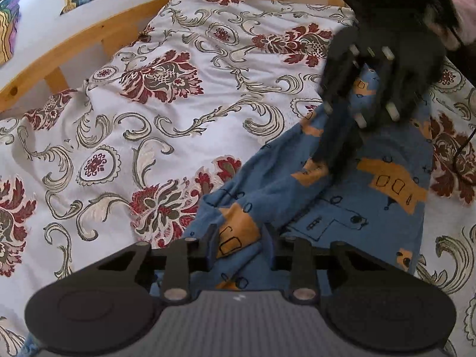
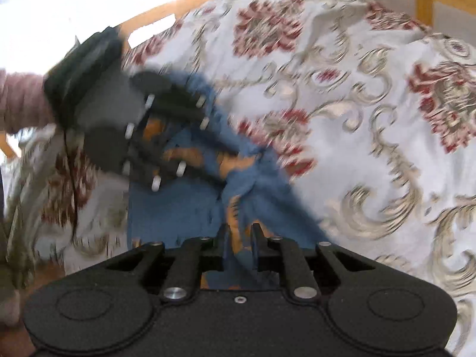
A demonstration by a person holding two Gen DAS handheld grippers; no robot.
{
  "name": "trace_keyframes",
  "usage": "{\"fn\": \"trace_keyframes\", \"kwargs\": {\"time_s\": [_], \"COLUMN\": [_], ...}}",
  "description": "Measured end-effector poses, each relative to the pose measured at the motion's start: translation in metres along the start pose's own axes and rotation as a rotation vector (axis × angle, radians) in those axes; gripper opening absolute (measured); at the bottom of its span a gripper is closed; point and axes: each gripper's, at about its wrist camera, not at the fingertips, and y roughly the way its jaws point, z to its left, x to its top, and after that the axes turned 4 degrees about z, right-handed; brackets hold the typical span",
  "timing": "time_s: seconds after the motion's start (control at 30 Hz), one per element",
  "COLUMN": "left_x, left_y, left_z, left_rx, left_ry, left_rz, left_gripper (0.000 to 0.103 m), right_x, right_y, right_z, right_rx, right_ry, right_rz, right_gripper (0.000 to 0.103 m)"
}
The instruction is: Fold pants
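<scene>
A bed (image 1: pixel 166 95) with a flowered cover is carrying blue pants (image 1: pixel 351 208). The left gripper (image 1: pixel 239 242) and right gripper (image 2: pixel 237 239) are each pinching bunched pants fabric.

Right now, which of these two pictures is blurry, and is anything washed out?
Left wrist view: mostly sharp on the bedspread and blue pants; only the right gripper smears. Right wrist view: motion-blurred throughout, pants and left gripper streaked, top-left corner blown out white.
</scene>
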Motion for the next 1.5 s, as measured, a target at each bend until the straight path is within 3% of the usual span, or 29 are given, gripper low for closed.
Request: {"fn": "trace_keyframes", "kwargs": {"time_s": [0.13,0.3,0.47,0.57,0.7,0.8,0.97,1.13,1.3,1.43,1.5], "left_x": [-0.003,-0.009,-0.021,-0.023,-0.027,-0.027,-0.020,-0.022,-0.025,-0.029,-0.034], "left_y": [-0.002,-0.005,-0.009,-0.015,-0.017,-0.016,-0.010,-0.020,-0.021,-0.026,-0.027], "left_z": [-0.001,-0.001,-0.004,-0.004,-0.003,-0.002,-0.011,-0.014,-0.011,-0.012,-0.013], "left_rx": [0.006,0.012,0.033,0.048,0.140,0.174,0.159,0.154,0.157,0.154,0.158], "left_ry": [-0.020,-0.098,-0.155,-0.175,-0.198,-0.167,-0.064,-0.055,-0.092,-0.086,-0.075], "left_rz": [-0.013,-0.026,-0.041,-0.041,-0.004,0.034,0.080,0.066,0.051,0.053,0.067], "left_gripper": [0.034,0.034,0.034,0.036,0.044,0.044,0.006,0.003,0.016,0.049,0.049], "right_x": [0.034,0.058,0.061,0.063,0.063,0.059,0.063,0.082,0.096,0.097,0.093], "right_y": [0.006,0.049,0.080,0.085,0.088,0.090,0.082,0.063,0.076,0.088,0.086], "right_z": [-0.019,-0.037,-0.042,-0.043,-0.048,-0.054,-0.051,-0.050,-0.058,-0.070,-0.074], "right_rx": [0.058,0.163,0.178,0.161,0.164,0.174,0.149,0.141,0.060,0.010,0.016], "right_ry": [0.174,0.398,0.487,0.519,0.570,0.627,0.621,0.565,0.457,0.431,0.428], "right_rz": [-0.028,0.048,0.142,0.141,0.140,0.129,0.081,-0.017,-0.004,-0.009,-0.021], "right_gripper": [0.019,0.019,0.019,0.019,0.019,0.017,0.006,0.005,0.005,0.001,0.003]}}
